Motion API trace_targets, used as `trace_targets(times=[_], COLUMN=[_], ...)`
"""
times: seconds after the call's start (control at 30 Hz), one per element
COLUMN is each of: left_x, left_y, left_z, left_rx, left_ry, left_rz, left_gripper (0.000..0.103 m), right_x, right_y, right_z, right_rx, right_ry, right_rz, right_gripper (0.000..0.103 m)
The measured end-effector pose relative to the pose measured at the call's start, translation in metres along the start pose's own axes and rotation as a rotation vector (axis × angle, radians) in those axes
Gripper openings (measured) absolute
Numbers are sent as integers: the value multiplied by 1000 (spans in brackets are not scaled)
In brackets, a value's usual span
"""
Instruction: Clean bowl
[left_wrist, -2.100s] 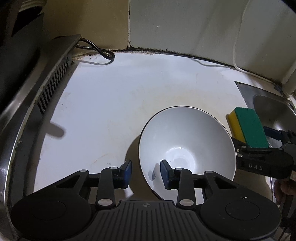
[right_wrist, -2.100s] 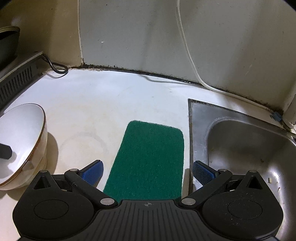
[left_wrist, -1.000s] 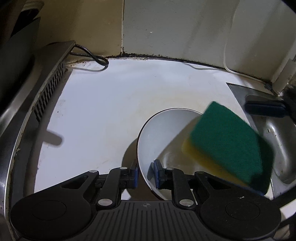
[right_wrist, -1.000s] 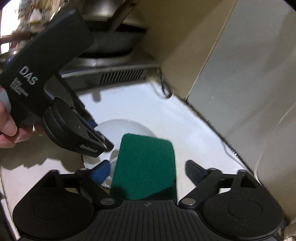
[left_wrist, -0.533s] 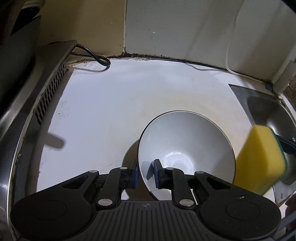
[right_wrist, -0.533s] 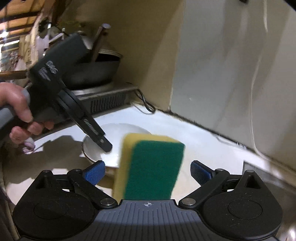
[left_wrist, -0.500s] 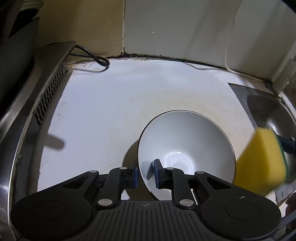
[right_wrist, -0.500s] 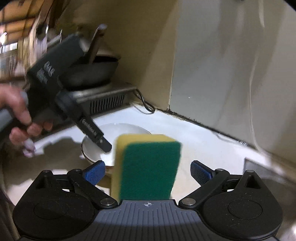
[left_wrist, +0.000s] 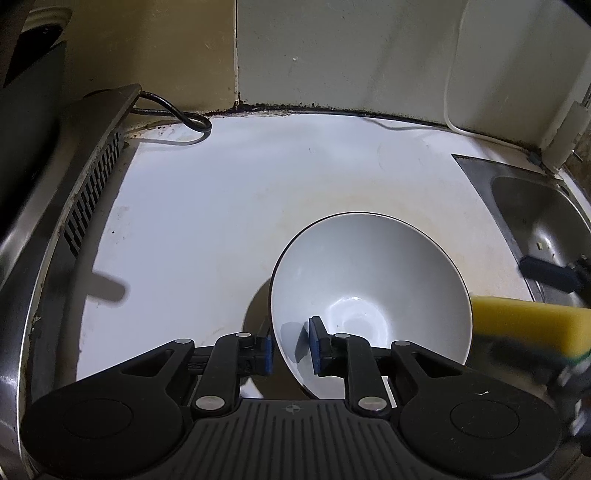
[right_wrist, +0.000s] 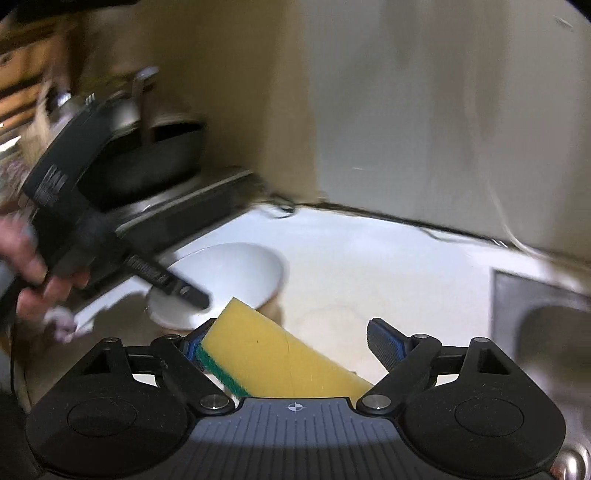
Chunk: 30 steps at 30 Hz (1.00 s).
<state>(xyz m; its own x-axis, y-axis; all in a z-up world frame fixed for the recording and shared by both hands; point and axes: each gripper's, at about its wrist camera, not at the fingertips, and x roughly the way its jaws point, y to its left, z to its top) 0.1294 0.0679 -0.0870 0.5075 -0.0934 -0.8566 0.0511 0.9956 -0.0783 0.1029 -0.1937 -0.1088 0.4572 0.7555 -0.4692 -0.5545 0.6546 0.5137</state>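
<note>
A white bowl sits tilted on the white counter. My left gripper is shut on the bowl's near rim, one finger inside and one outside. The bowl also shows in the right wrist view, with the left gripper clamped on it. A yellow and green sponge lies skewed between the fingers of my right gripper, yellow side up. The jaws stand wide apart and only the left finger touches the sponge. The sponge shows blurred at the right of the left wrist view, just right of the bowl.
A steel sink is set into the counter at the right. A stove with a vent grille and a dark pan stands at the left. A black cable lies at the back corner. Walls close the back.
The right gripper has swung and rolled, so the sponge now shows yellow side up and tilted. It sits lower beside the bowl. The left gripper keeps its hold on the bowl rim.
</note>
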Motion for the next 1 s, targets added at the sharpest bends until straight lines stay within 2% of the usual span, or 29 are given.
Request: trace_targets(times=[0.33, 0.4, 0.47, 0.5, 0.53, 0.63, 0.7, 0.77, 0.87, 0.97, 1.0], left_x=[0, 0, -1, -1, -1, -2, -2, -2, -2, -2, -3], left_y=[1, 0, 0, -1, -1, -1, 0, 0, 0, -1, -1], left_z=[-1, -1, -2, -2, -3, -4, -4, -4, -5, -6, -7], left_rx=[19, 27, 32, 34, 39, 49, 53, 57, 71, 87, 90], left_ry=[2, -1, -3, -3, -4, -4, -3, -3, -6, -7, -7], left_rz=[-8, -6, -8, -9, -10, -15, -20, -24, -24, -27, -29], left_gripper=[23, 23, 23, 23, 23, 23, 23, 23, 24, 24, 24], right_x=[-25, -22, -24, -31, -34, -52, -54, -52, -44, -26, -18], right_y=[-54, -61, -58, -46, -42, 21, 57, 70, 80, 95, 101], right_z=[-2, -13, -15, -8, -5, 4, -3, -11, -21, -34, -40], right_rx=[626, 778, 790, 665, 618, 15, -284, -341, -178, -162, -185], right_ry=[29, 27, 25, 23, 20, -22, 34, 86, 155, 203, 221], right_rz=[134, 248, 202, 34, -19, -327, -350, -298, -145, -145, -180], right_gripper=[85, 85, 85, 85, 85, 89, 91, 91, 91, 91, 91])
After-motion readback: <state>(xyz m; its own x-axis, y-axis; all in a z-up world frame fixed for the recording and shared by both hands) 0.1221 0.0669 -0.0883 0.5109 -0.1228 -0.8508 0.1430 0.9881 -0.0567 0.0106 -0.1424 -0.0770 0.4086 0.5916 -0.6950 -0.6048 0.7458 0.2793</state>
